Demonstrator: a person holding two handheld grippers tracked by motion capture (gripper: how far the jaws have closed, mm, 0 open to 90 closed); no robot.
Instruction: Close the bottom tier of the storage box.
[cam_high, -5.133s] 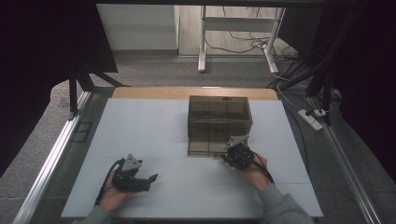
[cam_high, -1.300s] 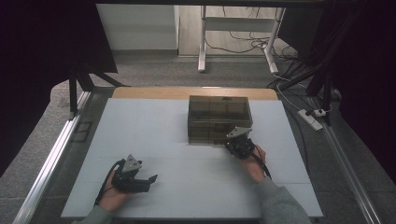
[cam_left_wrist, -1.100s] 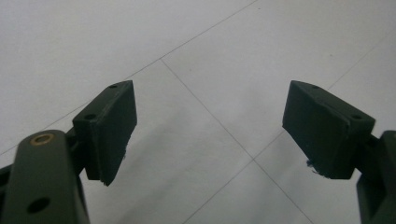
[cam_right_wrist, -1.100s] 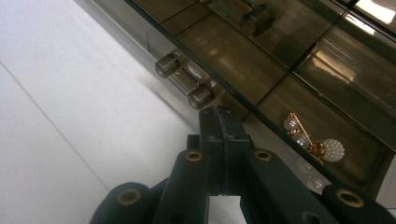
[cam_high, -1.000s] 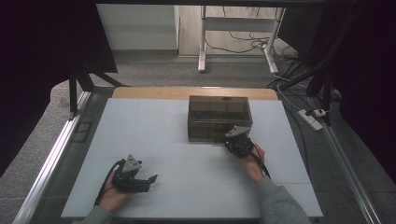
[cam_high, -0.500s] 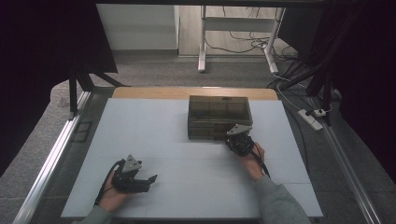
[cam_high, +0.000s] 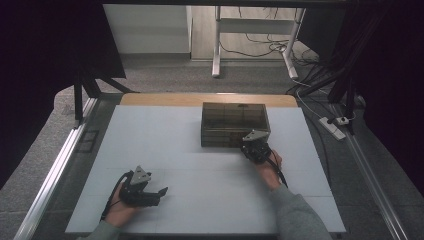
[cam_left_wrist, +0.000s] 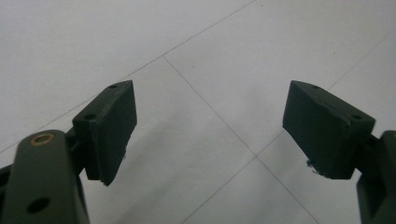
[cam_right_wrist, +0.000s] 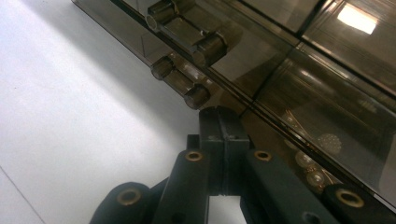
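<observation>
The smoked transparent box (cam_high: 233, 124) stands on the far half of the white table top (cam_high: 165, 135), a little right of the middle; its long axis runs across the table, left to right, and its lid lies flat on it, so I judge it as closed; the right gripper (cam_high: 253, 148) is at the near right corner of the box, and in the right gripper view its two jaws are pressed flat together with nothing between them, their tips (cam_right_wrist: 219, 122) at the near wall of the box, touching it or just short of it, I cannot tell which; straight above the tips in that view sit two small barrel-shaped fittings (cam_right_wrist: 186, 30) on the box wall, one above the seam and one below, which look like a hinge or a catch; so the box lies directly ahead of this gripper, and I judge that the next move turns on these fittings or the lid edge just beyond the tips; the left gripper (cam_high: 145, 192) rests well apart from the box, near the front left of the table, its jaws spread wide over the bare surface (cam_left_wrist: 201, 60) and holding nothing; the right hand is clearly the nearer one; inside the box some small shiny round things (cam_right_wrist: 327, 140) show dimly through the wall; I can read no brand, label or writing anywhere.
</observation>
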